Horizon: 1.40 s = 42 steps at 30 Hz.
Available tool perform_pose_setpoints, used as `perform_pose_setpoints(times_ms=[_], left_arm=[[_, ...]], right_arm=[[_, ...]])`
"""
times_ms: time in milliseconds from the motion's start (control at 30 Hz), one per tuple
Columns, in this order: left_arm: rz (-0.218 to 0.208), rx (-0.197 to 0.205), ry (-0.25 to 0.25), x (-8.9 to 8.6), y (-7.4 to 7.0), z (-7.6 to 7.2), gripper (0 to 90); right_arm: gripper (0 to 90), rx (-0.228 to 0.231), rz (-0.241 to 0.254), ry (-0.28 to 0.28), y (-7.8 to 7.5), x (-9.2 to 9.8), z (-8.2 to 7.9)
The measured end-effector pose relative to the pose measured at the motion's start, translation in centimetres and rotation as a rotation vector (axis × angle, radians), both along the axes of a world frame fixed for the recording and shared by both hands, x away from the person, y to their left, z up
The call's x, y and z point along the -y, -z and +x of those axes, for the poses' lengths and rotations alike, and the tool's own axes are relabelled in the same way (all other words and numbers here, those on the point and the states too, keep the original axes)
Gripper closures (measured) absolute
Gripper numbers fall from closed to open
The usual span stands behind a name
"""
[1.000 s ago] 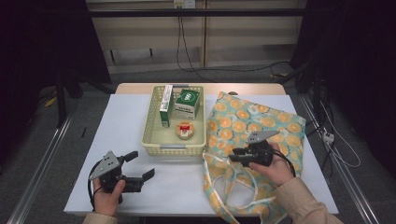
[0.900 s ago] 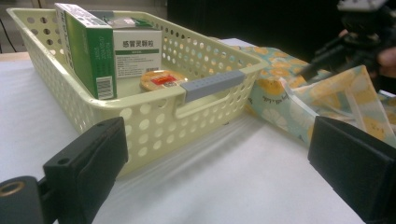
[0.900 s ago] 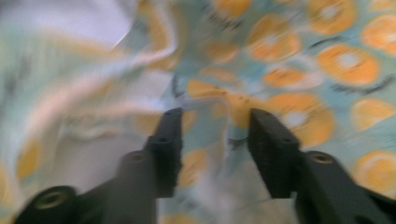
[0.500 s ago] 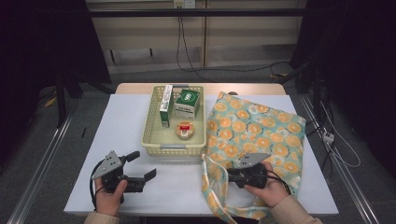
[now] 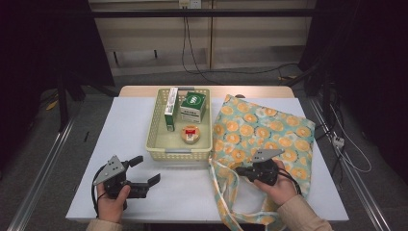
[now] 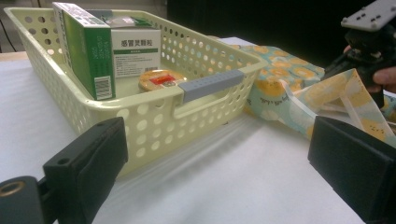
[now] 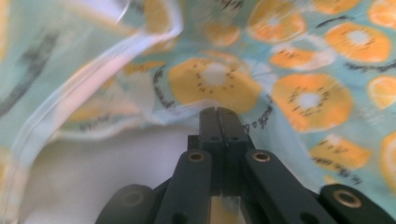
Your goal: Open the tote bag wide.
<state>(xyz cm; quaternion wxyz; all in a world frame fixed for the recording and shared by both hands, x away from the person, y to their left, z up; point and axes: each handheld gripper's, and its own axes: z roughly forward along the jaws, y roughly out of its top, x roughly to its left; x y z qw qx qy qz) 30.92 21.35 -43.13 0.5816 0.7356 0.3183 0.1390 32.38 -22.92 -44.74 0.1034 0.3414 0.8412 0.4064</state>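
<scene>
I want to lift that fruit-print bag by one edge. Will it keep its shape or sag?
The bag will probably sag: it lies flat and creased on the table, thin cloth. Its straps already trail loose, so they would likely dangle. The right gripper, jaws together at its edge, may bunch the fabric instead of lifting it level.

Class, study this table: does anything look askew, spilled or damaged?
Nothing spilled or damaged. The fabric bag lies rumpled, its straps trailing loose toward the table's near edge. In the basket, the boxes stand upright beside a small round tin.
</scene>
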Motion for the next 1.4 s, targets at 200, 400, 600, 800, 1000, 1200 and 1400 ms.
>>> perform_pose_setpoints(times_ms=[200,400,600,800,1000,1200,1400], left_arm=[[-0.005,-0.003,-0.001,0.1,0.0,0.0,5.0],[-0.009,-0.001,-0.001,0.0,0.0,0.0,5.0],[-0.009,-0.002,0.002,-0.2,0.1,0.1,5.0],[-0.007,0.000,0.007,-0.1,0.0,0.2,5.0],[-0.014,-0.004,0.003,-0.2,0.1,0.2,5.0],[-0.010,0.000,0.005,-0.1,0.0,0.1,5.0],[-0.001,-0.003,0.010,0.2,0.1,0.1,5.0]], right_arm=[[90.0,0.013,0.035,0.087,-1.1,0.9,2.8],[90.0,0.050,-0.009,0.187,-2.1,1.7,6.0],[90.0,0.080,-0.011,0.296,-2.9,3.4,8.5],[90.0,0.073,0.006,0.378,-2.6,4.5,10.2],[90.0,0.037,-0.012,0.292,-2.0,3.5,9.7],[86.0,0.002,-0.004,0.164,-1.9,2.0,7.0],[51.0,0.071,-0.043,0.143,-2.5,1.5,3.8]])
